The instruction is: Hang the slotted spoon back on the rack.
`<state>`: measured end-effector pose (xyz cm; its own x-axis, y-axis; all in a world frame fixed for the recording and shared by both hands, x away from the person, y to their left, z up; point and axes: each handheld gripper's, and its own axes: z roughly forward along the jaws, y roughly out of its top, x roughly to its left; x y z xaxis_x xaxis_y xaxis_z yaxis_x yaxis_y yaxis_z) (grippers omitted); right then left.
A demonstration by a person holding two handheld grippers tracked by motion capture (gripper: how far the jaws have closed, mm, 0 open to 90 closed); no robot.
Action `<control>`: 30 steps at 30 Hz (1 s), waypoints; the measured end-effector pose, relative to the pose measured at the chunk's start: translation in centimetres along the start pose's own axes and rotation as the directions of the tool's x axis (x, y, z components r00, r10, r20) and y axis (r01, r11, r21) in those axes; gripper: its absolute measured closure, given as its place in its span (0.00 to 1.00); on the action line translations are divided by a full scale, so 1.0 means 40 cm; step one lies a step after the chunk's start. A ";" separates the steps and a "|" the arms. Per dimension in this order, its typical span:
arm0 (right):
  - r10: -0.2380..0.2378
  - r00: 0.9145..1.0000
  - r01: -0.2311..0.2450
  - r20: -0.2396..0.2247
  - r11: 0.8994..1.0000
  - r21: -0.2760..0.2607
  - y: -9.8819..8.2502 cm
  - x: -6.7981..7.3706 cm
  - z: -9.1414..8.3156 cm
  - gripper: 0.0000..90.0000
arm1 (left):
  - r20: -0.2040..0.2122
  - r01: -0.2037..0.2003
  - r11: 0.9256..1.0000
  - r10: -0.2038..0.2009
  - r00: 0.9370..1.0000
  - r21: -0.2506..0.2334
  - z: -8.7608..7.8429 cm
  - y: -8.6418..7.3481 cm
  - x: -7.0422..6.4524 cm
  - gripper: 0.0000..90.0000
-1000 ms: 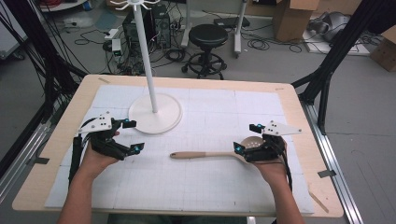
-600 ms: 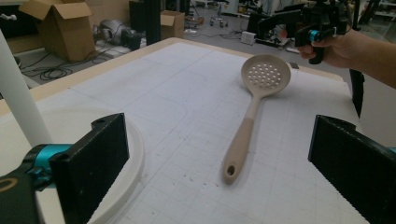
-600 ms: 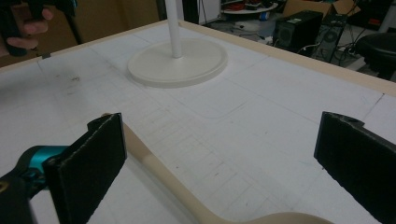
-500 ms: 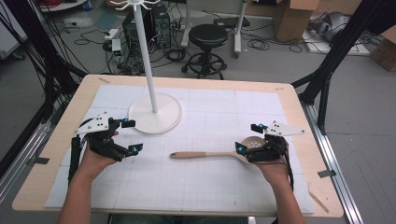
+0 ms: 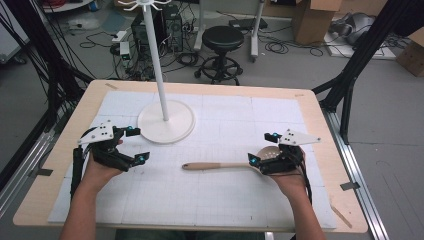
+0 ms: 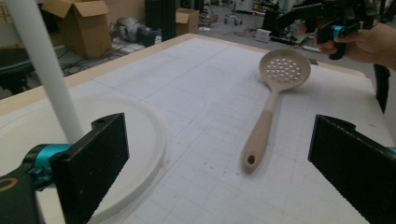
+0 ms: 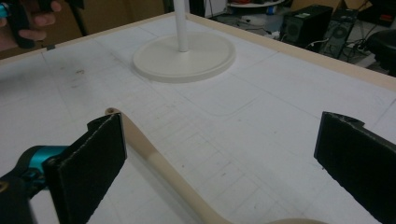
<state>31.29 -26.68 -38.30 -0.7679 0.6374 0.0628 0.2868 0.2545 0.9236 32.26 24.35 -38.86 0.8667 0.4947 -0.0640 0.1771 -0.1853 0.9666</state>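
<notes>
White mat under perforated spoon

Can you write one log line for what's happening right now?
left gripper: open, idle | right gripper: open, over skimmer spoon bowl | stand: upright

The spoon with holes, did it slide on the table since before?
No. The spoon lies where it did, its handle end the same way off from the white stand base; the right gripper is open above its bowl.
</notes>
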 end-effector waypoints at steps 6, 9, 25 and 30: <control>-0.034 0.999 0.035 -0.029 0.999 0.034 0.012 0.011 0.027 0.01 | -0.017 -0.007 1.000 0.007 1.000 -0.014 -0.023 0.002 0.006 0.06; -0.034 0.999 0.036 -0.040 0.998 0.050 0.019 0.015 0.044 0.01 | -0.026 -0.004 1.000 0.003 1.000 -0.013 -0.029 0.000 0.011 0.06; -0.117 0.983 0.150 -0.141 0.956 0.250 0.052 0.047 0.167 0.11 | -0.014 -0.016 0.999 0.016 1.000 -0.032 -0.034 0.009 0.008 0.06; -0.129 0.977 0.177 -0.169 0.934 0.311 0.044 0.053 0.189 0.19 | -0.008 -0.022 0.999 0.022 1.000 -0.032 -0.032 0.011 0.006 0.06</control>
<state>34.49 -19.38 -39.39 -0.8840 0.4674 0.0063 0.3100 0.5762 0.7563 31.95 25.45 -38.12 0.8666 0.4973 -0.0409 0.1429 -0.1689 0.9752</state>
